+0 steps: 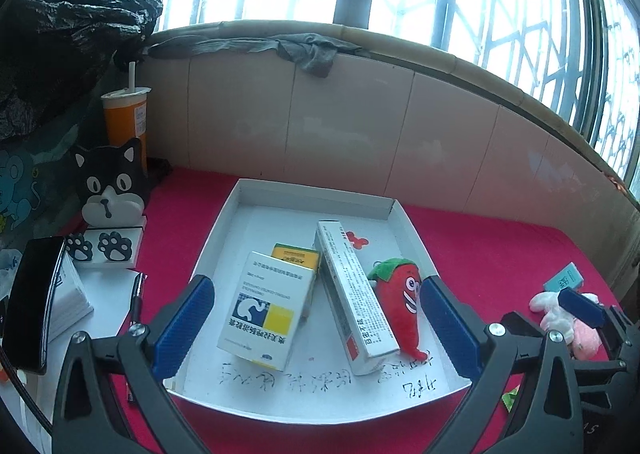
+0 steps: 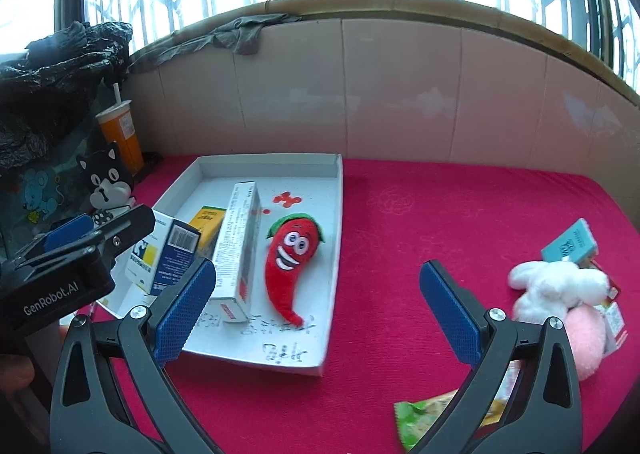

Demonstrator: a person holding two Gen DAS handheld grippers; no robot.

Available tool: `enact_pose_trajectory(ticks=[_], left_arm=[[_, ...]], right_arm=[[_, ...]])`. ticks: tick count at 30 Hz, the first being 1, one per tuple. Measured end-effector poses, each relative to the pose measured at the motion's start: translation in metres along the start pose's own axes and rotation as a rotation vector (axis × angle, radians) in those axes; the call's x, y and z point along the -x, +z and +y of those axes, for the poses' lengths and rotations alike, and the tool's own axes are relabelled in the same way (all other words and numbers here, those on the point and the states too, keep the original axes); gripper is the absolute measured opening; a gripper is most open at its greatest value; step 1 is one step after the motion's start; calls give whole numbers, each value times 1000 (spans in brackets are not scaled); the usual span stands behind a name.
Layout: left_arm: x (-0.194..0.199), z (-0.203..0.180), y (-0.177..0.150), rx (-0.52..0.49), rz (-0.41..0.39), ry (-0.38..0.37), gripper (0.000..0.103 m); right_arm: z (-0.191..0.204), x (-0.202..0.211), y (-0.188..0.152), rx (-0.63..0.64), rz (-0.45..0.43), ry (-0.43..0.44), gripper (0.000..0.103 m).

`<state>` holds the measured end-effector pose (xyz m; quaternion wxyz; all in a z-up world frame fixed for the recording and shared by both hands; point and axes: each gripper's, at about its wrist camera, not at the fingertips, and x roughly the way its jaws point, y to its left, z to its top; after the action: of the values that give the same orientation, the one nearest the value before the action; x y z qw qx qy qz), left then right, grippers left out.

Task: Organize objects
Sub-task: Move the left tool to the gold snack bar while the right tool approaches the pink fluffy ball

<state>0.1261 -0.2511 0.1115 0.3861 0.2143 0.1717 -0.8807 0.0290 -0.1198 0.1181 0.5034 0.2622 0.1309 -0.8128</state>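
Objects already gathered lie in the white cardboard tray on the red surface: a red chili plush, a long white box tilted against a white and yellow medicine box, and a small yellow box behind them. The left gripper hangs over the tray, jaws spread and empty. The right gripper is spread wide too, holding nothing (its left finger overlaps the tray's near edge). To the right wait a white plush, a pink plush, a teal box and a green packet. A cat-shaped stand and an orange drink cup stand left of the tray.
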Motion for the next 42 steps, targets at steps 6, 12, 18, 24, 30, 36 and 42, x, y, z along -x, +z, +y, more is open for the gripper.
enact_pose_trajectory(ticks=[6, 12, 18, 24, 30, 36, 42], left_arm=[[-2, -22, -9, -66, 11, 1, 103], [-1, -38, -13, -108, 22, -14, 103], [2, -59, -20, -161, 23, -90, 103], [8, -101, -38, -246, 50, -290, 103], [-1, -149, -70, -381, 163, -436, 103], [-3, -184, -104, -553, 240, -495, 103], [-10, -187, -110, -533, 291, -519, 103]], right_arm=[[-28, 21, -8, -12, -36, -84, 103], [-59, 35, -16, -71, -36, -111, 103], [-107, 61, -24, -192, -99, -178, 103], [-167, 83, -37, -307, -106, -268, 103], [-221, 96, -60, -406, -67, -365, 103], [-239, 98, -84, -389, -13, -218, 103], [-243, 91, -100, -336, 38, -216, 102]])
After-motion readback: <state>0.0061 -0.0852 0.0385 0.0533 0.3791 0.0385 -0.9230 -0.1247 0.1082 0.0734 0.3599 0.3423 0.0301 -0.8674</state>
